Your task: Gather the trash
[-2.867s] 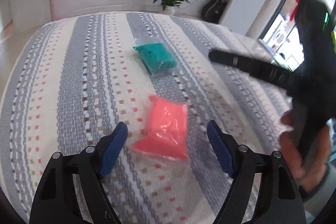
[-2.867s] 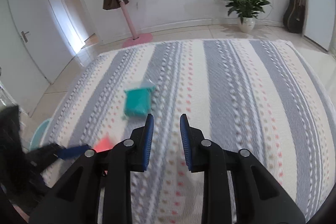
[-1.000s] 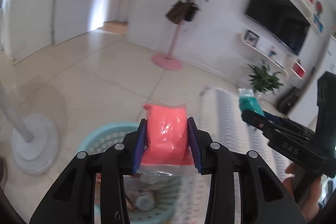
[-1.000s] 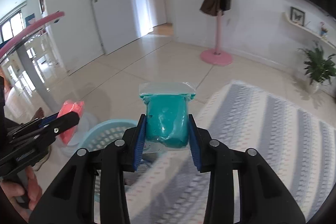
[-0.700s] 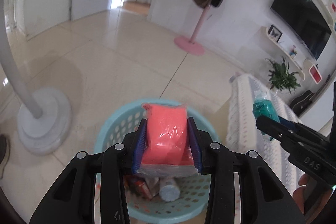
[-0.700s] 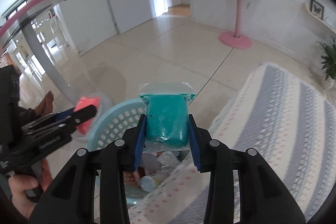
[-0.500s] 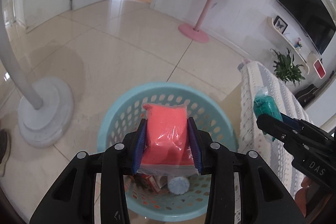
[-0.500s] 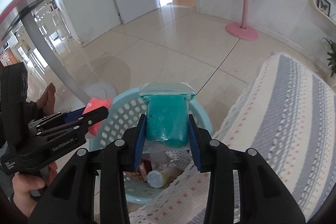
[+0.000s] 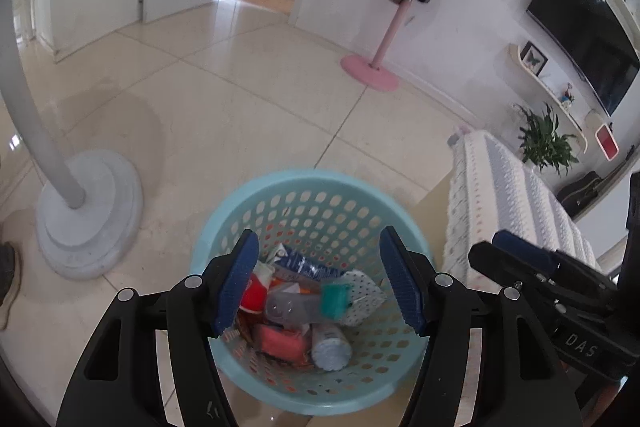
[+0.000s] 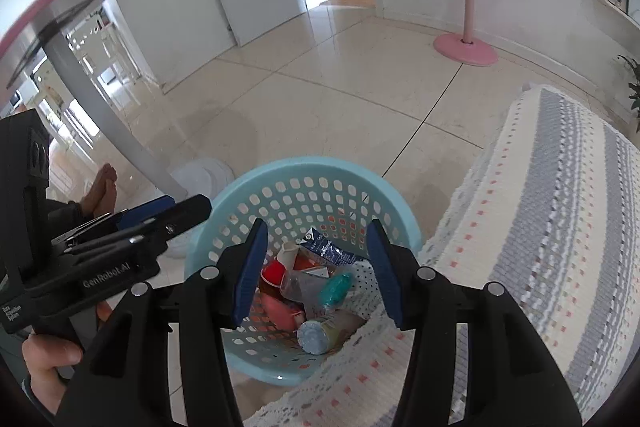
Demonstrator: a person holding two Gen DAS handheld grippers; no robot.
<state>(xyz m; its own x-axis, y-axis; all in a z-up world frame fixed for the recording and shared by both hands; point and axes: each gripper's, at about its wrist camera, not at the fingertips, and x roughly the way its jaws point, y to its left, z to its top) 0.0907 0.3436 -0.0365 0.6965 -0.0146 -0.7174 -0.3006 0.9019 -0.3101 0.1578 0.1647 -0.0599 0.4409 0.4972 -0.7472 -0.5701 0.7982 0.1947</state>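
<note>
Both grippers hang over the light-blue basket, which stands on the tiled floor just beside the striped cloth-covered surface. Left gripper w/ jaws spread wide, nothing between the blue pads; right gripper likewise wide apart & empty. Inside the basket: pink bag low among the trash, teal bag blurred, on or just above the pile, can't tell which. Around them a clear bottle, red cup, blue-white carton, dotted wrapper & a tube w/ pale round cap. In the right wrist view the cloth's lace edge overlaps the basket's near rim, hiding part of it; the left gripper's body crosses the basket's left side. In the left wrist view the right gripper sits at the right edge, betw. basket & surface. Elsewhere: white lamp base w/ curved pole on the floor to the basket's left, well apart from the pink coat stand by the wall, potted plant & TV beyond the surface. A bare foot shows near the lamp base.
</note>
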